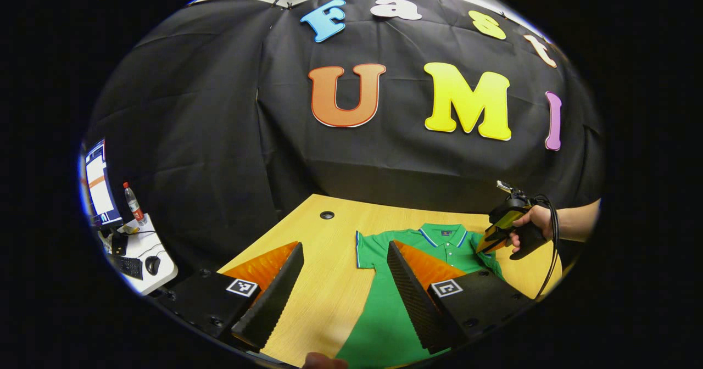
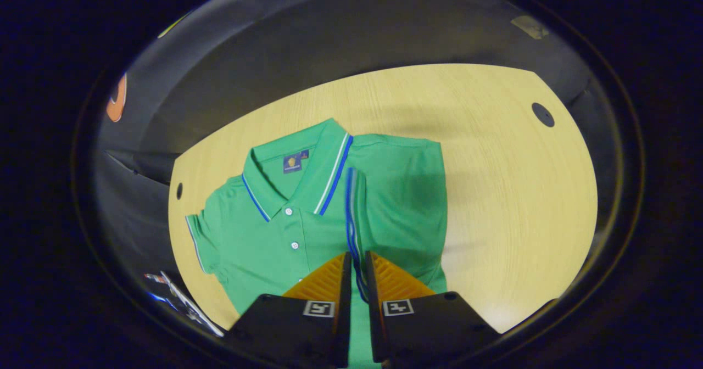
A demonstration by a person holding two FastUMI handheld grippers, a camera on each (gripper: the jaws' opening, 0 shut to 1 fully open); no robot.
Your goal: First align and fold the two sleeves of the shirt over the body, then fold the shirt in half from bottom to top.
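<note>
Folding the sleeves is underway, going by the layout. Far left in the left gripper view, a white side desk [image 1: 144, 264] carries a monitor [image 1: 100, 184], a clear plastic bottle with red cap [image 1: 133, 203], a keyboard [image 1: 129, 266] and a mouse [image 1: 152, 264]; no containers hold anything here apart from that bottle, contents unclear. Left gripper [image 1: 345, 259] hovers over the light wooden worktop [image 1: 324, 281], jaws spread wide and holding nothing, probably waiting for its own sleeve. Green short-sleeved polo shirt with blue-and-white trim [image 1: 439, 242] lies flat on the worktop, collar toward the black cloth wall [image 1: 219, 138]. Right of it, a hand [image 1: 535, 221] holds the right gripper [image 1: 497, 237] low over the shirt.

In the right gripper view the left-side sleeve [image 2: 200, 242] is out flat, while the right-side sleeve [image 2: 395, 193] is already laid over the body, its striped cuff [image 2: 351, 215] running down the chest. Right gripper [image 2: 358, 267] has jaws nearly pressed together with the cuff edge between them; looks like a pinch, probably to align the sleeve. Bottom-to-top fold not yet done.
</note>
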